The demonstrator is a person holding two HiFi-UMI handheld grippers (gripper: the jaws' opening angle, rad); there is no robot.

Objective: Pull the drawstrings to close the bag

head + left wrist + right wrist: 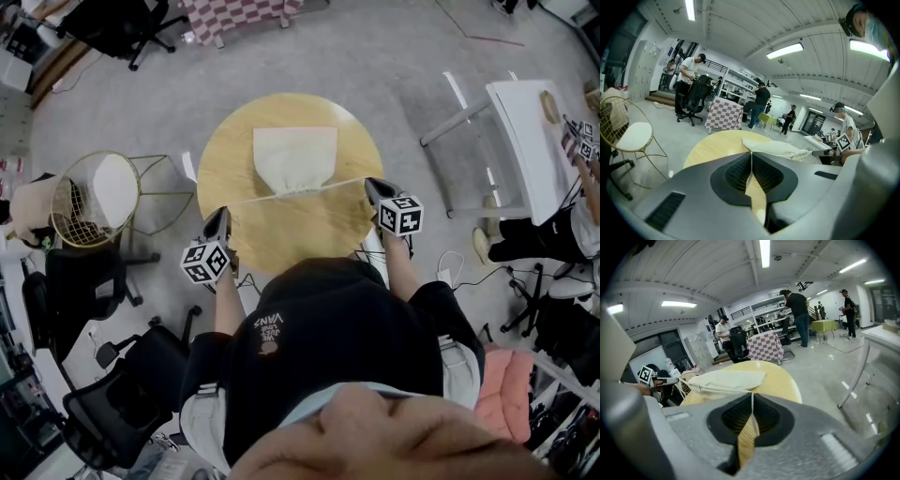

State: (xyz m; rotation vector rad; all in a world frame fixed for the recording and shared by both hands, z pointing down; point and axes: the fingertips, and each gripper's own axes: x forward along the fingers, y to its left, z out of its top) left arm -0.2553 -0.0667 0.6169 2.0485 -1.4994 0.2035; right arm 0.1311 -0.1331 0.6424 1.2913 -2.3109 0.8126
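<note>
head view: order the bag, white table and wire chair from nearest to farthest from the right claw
From the right claw, shut on the drawstring:
1. Bag, just to its left on the round table.
2. White table, off to its right.
3. Wire chair, far left, beyond the left claw.

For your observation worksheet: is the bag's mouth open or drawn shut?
Shut: the bag mouth is gathered narrow, drawstrings taut to left gripper and right gripper.
</note>
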